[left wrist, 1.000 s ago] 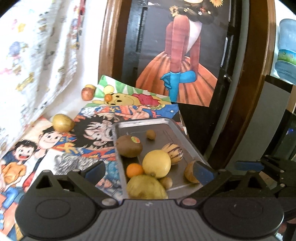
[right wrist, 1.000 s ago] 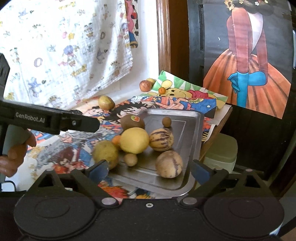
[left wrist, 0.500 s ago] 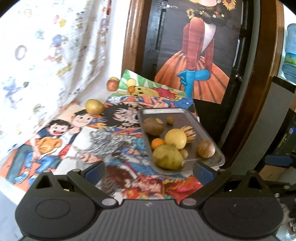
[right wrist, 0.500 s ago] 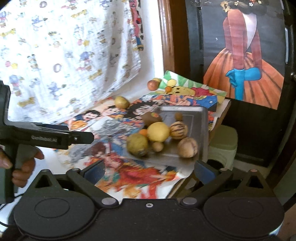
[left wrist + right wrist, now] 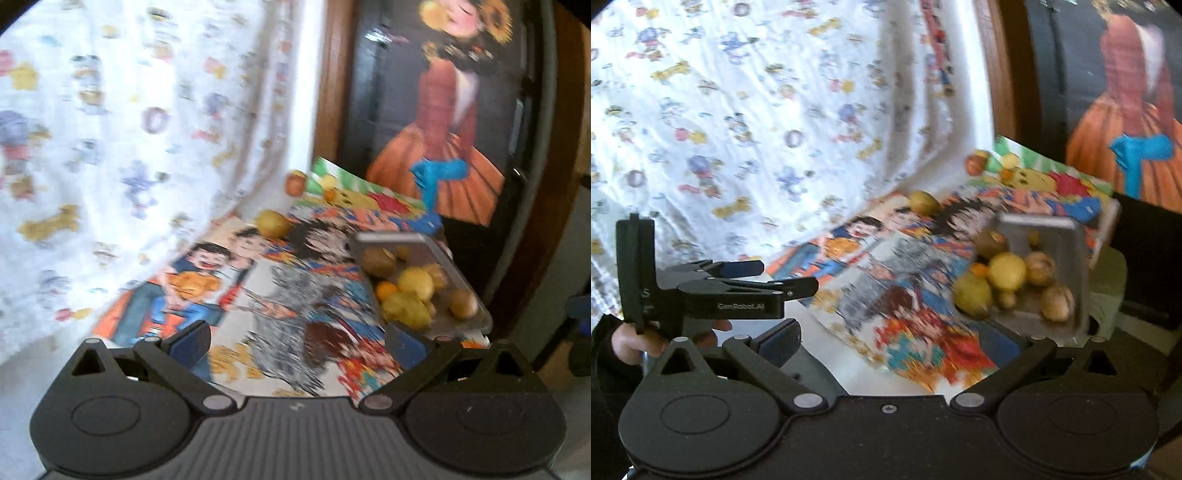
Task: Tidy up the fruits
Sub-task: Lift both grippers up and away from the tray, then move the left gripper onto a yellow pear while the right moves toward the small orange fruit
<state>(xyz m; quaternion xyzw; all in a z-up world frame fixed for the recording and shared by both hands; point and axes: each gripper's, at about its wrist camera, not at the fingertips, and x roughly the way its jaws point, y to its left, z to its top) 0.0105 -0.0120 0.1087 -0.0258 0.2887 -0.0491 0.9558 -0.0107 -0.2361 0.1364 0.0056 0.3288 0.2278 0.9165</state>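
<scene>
While both grippers' jaws gape empty, blurred yellow and brown fruits (image 5: 415,284) crowd the metal tray (image 5: 454,269).

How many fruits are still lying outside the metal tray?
3, maybe more: a yellow-green fruit on the cartoon cloth beside the curtain, a reddish fruit and a small orange fruit at the far end.
</scene>
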